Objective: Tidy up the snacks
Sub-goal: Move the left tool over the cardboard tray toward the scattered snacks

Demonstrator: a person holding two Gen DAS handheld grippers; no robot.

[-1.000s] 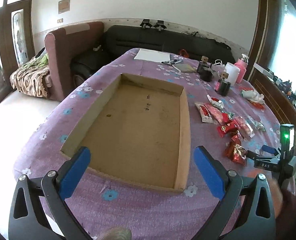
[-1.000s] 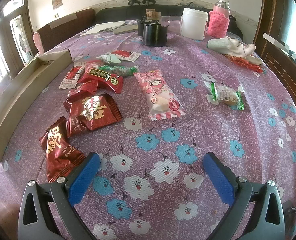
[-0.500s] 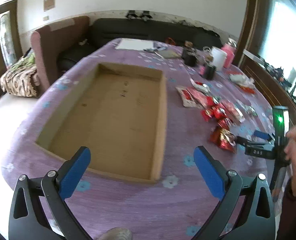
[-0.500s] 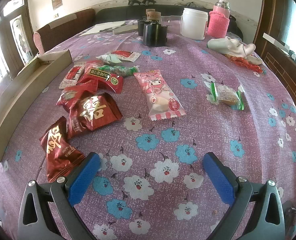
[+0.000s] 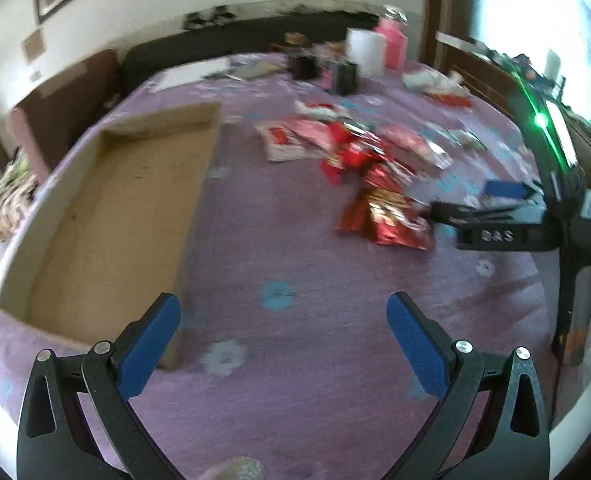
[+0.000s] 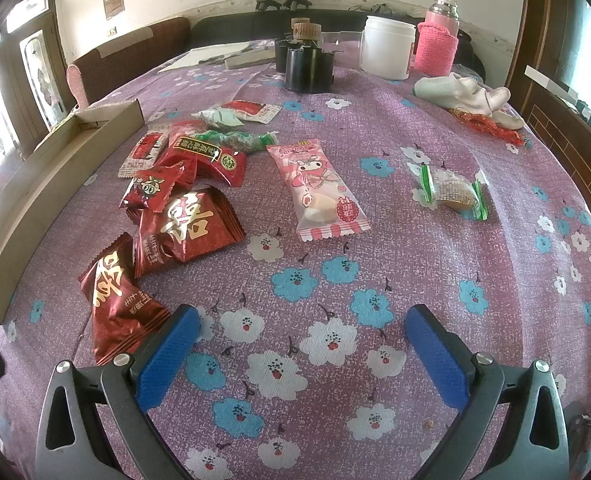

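Note:
Several snack packets lie on the purple flowered tablecloth. Red foil packets [image 6: 183,228] with gold characters sit left of centre, a pink cartoon packet [image 6: 319,188] in the middle, and a green-ended clear packet [image 6: 451,192] to the right. In the blurred left wrist view, the same pile of red packets [image 5: 379,184] lies right of an empty shallow cardboard box [image 5: 111,216]. My left gripper [image 5: 283,340] is open over bare cloth near the box's corner. My right gripper [image 6: 301,352] is open, its left finger beside the nearest red packet [image 6: 115,300]. From the left wrist it shows as a black frame [image 5: 507,232].
At the table's far end stand black holders [image 6: 307,64], a white jar [image 6: 387,52], a pink knitted bottle [image 6: 435,44] and a white cloth [image 6: 463,92]. The box's long wall [image 6: 51,200] runs along the left. A brown sofa [image 6: 131,56] and dark couch lie beyond.
The left gripper has swung right, from over the box toward the snack pile, and its view is blurred by motion. A small red packet shifted atop the pile. The right gripper has stayed still.

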